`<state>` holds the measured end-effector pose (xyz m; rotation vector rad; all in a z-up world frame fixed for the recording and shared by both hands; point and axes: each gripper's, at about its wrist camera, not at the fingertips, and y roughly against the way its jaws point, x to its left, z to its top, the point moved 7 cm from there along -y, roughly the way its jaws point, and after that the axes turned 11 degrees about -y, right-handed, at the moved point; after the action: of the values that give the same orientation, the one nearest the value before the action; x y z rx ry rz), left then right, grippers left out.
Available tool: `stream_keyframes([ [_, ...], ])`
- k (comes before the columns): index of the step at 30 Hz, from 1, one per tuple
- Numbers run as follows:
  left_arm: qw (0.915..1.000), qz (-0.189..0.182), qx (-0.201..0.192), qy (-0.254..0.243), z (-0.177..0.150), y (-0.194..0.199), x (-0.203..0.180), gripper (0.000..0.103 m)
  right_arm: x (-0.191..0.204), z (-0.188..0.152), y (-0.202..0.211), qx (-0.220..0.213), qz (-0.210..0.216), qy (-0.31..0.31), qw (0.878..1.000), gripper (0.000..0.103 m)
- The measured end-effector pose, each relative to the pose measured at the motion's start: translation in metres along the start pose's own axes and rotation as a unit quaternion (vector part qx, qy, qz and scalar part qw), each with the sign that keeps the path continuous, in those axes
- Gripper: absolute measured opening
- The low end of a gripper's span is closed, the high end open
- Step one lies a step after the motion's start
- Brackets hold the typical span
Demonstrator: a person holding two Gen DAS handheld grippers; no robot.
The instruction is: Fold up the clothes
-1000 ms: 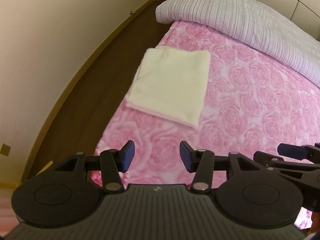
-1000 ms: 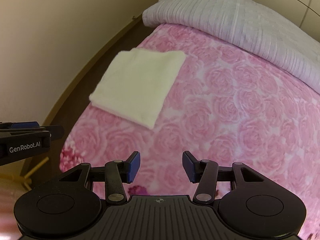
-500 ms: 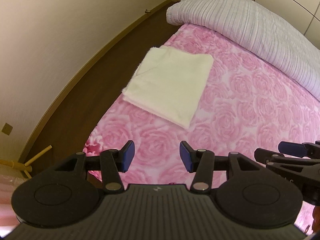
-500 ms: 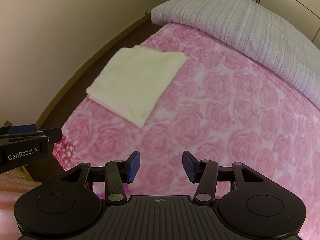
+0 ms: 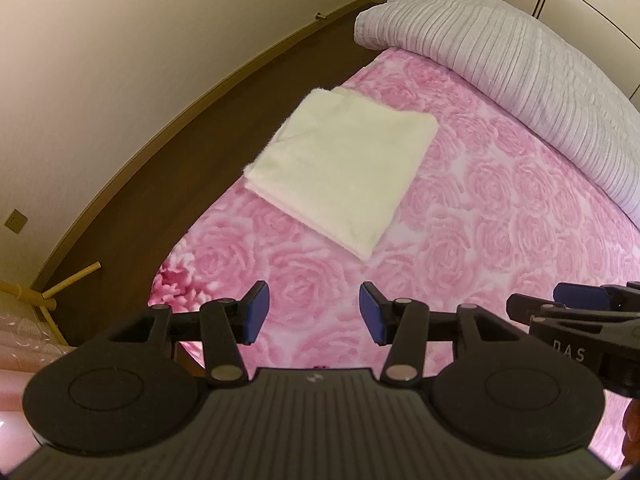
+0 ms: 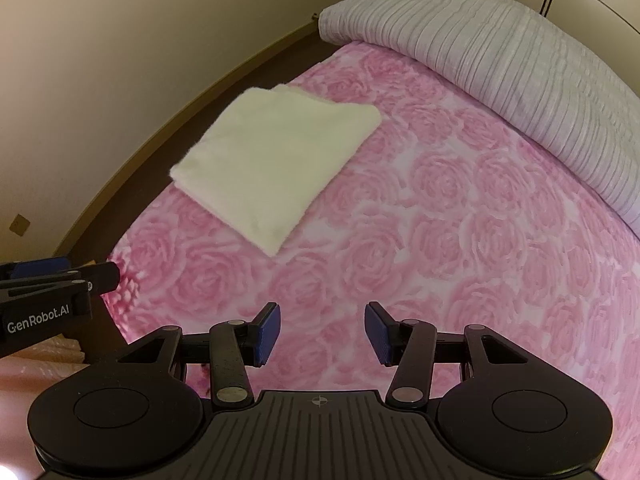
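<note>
Left wrist view, left to right: wall and dark floor fill the left of the frame; a wooden stand (image 5: pixel 48 294) sits at lower left. The cloth (image 5: pixel 340 172), cream and fluffy, lies at upper centre on the bedspread (image 5: pixel 500 216), near the bed's left edge. It is a flat rectangle with stacked layers showing along its near edge, so it already lies folded. A grey duvet (image 5: pixel 520 68) is bunched across the upper right.

Left gripper (image 5: pixel 314 314), bottom centre: jaws spread, nothing between them, held above the bedspread and well short of the cloth. Right gripper (image 5: pixel 576 300) shows at the right edge; its jaw gap cannot be read from here.

Right wrist view: cloth (image 6: pixel 272 168) at centre left, same flat rectangle. Right gripper (image 6: pixel 322 334), bottom centre: jaws spread, empty, also well short of the cloth.

Judgement: no fold is in hand; neither tool touches fabric. The scene fits a finished fold with both tools clear of it, or a pause ahead of one more halving. The pictures do not settle which.
</note>
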<state>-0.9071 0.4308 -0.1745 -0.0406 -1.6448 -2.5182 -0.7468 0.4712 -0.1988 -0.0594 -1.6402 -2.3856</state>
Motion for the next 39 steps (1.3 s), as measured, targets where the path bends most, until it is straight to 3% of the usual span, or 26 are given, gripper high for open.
stream_keyframes([
  [22, 0.9998, -0.004, 0.019, 0.006, 0.046, -0.046, -0.021, 0.046, -0.028, 0.062, -0.044, 0.024, 0.000, -0.005, 1.000, 0.051],
  [39, 0.9993, 0.002, 0.038, -0.002, 0.052, -0.070, -0.023, 0.046, -0.031, 0.074, -0.066, 0.044, -0.002, -0.008, 0.999, 0.051],
])
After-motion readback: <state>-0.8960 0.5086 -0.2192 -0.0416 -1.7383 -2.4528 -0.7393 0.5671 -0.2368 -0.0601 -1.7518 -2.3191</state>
